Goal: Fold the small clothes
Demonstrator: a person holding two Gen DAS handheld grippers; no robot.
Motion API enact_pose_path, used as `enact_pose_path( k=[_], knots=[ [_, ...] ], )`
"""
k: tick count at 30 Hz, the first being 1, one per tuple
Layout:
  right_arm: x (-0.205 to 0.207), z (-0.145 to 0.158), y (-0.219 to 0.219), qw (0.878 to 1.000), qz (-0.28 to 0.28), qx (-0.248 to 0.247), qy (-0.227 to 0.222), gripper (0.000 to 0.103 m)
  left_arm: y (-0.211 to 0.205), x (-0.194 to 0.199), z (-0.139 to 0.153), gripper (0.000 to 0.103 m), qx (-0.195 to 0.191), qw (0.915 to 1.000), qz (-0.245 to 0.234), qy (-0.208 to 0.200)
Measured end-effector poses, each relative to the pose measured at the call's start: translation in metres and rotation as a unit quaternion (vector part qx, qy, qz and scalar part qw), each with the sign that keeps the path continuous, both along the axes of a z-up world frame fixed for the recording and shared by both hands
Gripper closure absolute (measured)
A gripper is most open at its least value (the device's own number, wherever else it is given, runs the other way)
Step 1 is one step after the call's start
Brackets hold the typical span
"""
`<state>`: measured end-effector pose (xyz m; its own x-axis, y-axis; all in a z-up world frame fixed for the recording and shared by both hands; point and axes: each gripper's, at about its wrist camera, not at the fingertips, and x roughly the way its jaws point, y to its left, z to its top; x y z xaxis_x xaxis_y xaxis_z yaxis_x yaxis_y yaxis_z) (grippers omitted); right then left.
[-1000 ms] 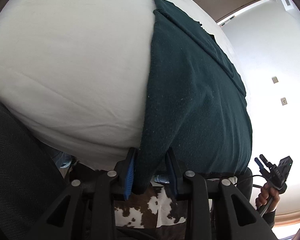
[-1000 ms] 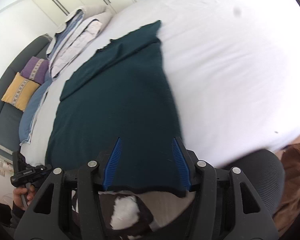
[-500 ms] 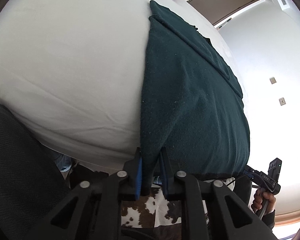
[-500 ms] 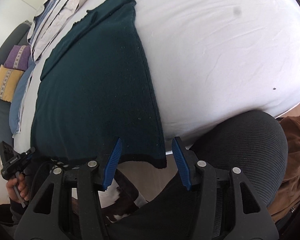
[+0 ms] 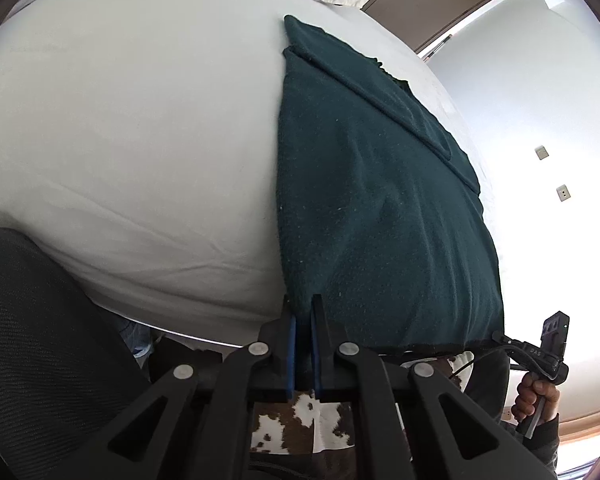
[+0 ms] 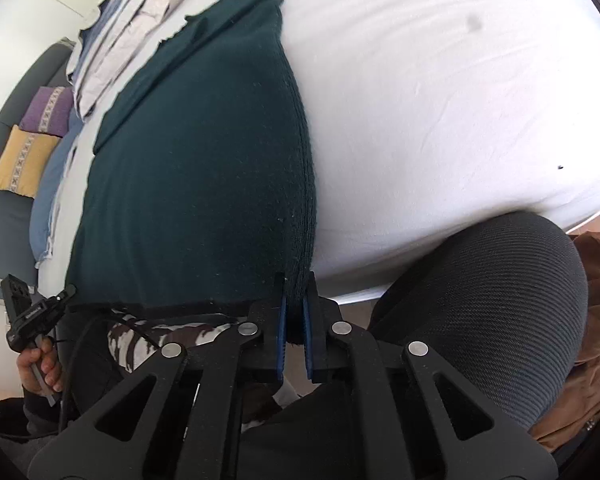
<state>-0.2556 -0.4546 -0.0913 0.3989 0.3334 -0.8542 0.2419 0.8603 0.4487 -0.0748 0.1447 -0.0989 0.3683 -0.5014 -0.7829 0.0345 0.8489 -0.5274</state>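
Note:
A dark green knit garment [image 5: 380,200] lies flat on the white bed [image 5: 120,140], its hem hanging at the near edge. My left gripper [image 5: 302,312] is shut on the hem's near left corner. In the right wrist view the same garment [image 6: 204,152] runs away from me, and my right gripper [image 6: 294,292] is shut on its near right corner. Each view shows the other gripper held in a hand at the far end of the hem, the right gripper [image 5: 548,352] and the left gripper [image 6: 28,312].
A black mesh chair back [image 6: 480,304] stands at the bed's near edge. Folded clothes [image 6: 120,40] are stacked at the bed's far end, beside a grey sofa with purple and yellow cushions [image 6: 28,144]. A cowhide rug [image 5: 300,420] lies below.
Both grippers closed on the garment's near hem corners; the left closed first, the right moved to the right corner and shut.

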Motion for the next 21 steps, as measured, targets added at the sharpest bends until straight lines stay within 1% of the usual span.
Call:
enact_pose_path(
  k=[5, 9, 12, 15, 21],
  knots=[
    [-0.006, 0.036, -0.006, 0.996, -0.021, 0.055, -0.065, 0.098, 0.007, -0.002, 0.016, 0.096, -0.018, 0.9997, 0.003, -0.018],
    [-0.009, 0.060, -0.013, 0.986, -0.036, 0.104, -0.122, 0.098, 0.015, -0.003, 0.031, 0.096, -0.056, 0.9979, 0.014, -0.029],
    [-0.008, 0.076, -0.016, 0.978, -0.042, 0.130, -0.155, 0.098, 0.018, -0.002, 0.042, 0.096, -0.085, 0.9954, 0.019, -0.040],
    [-0.002, 0.090, -0.013, 0.973, -0.045, 0.143, -0.177, 0.098, 0.018, -0.001, 0.052, 0.096, -0.111, 0.9923, 0.023, -0.051],
    [0.019, 0.110, -0.010, 0.963, -0.054, 0.163, -0.207, 0.098, 0.014, 0.007, 0.067, 0.096, -0.142, 0.9870, 0.032, -0.067]
  ],
)
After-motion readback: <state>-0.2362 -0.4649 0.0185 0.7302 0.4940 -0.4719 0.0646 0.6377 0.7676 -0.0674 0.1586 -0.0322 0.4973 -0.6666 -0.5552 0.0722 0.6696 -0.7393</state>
